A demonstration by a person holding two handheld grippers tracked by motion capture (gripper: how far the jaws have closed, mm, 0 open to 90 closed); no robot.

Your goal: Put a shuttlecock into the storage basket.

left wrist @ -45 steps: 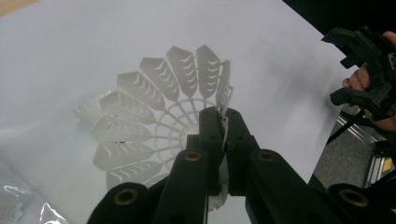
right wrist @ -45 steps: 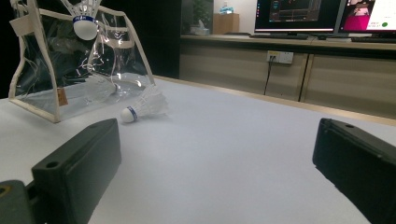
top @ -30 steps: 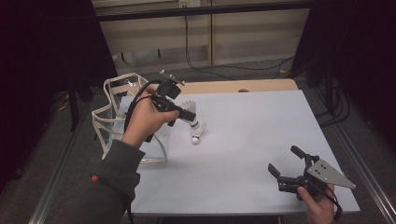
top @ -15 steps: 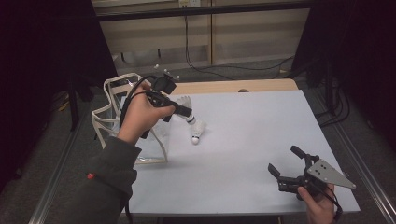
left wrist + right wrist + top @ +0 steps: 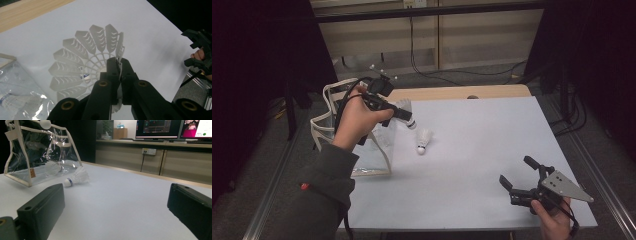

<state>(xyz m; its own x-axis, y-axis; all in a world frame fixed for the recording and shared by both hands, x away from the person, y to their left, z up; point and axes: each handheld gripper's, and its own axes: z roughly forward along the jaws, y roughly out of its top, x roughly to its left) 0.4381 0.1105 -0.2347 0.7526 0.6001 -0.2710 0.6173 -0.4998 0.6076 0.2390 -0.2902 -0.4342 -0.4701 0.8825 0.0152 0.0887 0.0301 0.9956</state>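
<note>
The left gripper's fingers (image 5: 111, 75) are pinched shut on the feathered rim of a shuttlecock (image 5: 85, 60), which hangs from them in the air above the bench (image 5: 482, 150). In the high view that left gripper (image 5: 404, 116) sits beside the mouth of the clear bag (image 5: 337, 130) at the bench's left edge. Over the last second the hand has drawn the shuttlecock a little back toward the bag, so the carry looks nearly done and the drop into the bag is likely next. A second shuttlecock (image 5: 424, 140) lies on its side on the bench just right of the bag, probably the next one to fetch. One more is already inside the bag (image 5: 53, 167). The right gripper (image 5: 518, 176) rests low at the near right corner, fingers spread wide and holding nothing.
</note>
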